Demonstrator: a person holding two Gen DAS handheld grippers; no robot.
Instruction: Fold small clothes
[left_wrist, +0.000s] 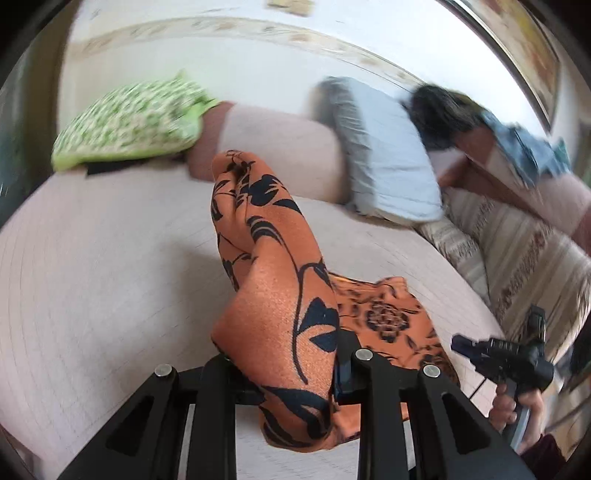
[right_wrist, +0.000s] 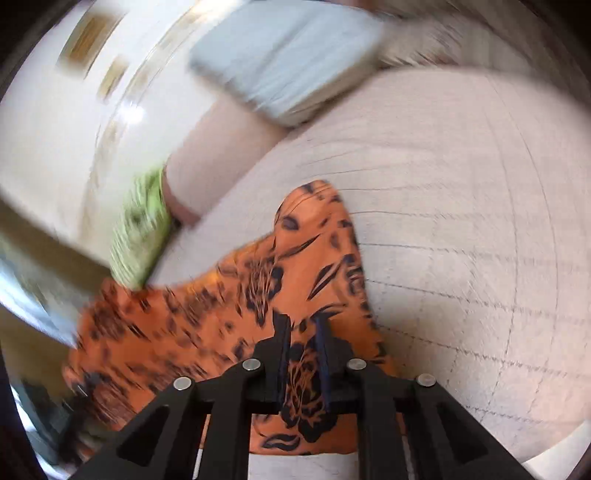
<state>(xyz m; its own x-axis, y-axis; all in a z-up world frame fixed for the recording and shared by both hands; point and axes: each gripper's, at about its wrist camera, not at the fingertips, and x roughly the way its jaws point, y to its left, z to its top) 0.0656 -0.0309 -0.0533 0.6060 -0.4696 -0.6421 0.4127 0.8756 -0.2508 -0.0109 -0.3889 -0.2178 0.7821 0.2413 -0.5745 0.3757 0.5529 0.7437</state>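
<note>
An orange garment with a black flower print (left_wrist: 280, 280) hangs bunched from my left gripper (left_wrist: 291, 369), which is shut on it above a pale pink sofa seat (left_wrist: 110, 266). In the right wrist view the same garment (right_wrist: 229, 306) spreads left and forward, and my right gripper (right_wrist: 303, 347) is shut on its near edge. The right gripper also shows in the left wrist view (left_wrist: 498, 354), held in a hand at the lower right. Both views are blurred by motion.
A green patterned cushion (left_wrist: 129, 122) lies at the sofa's back left. A light blue pillow (left_wrist: 388, 162) and dark and blue clothes (left_wrist: 517, 144) lie at the back right. A striped throw (left_wrist: 517, 251) covers the right side.
</note>
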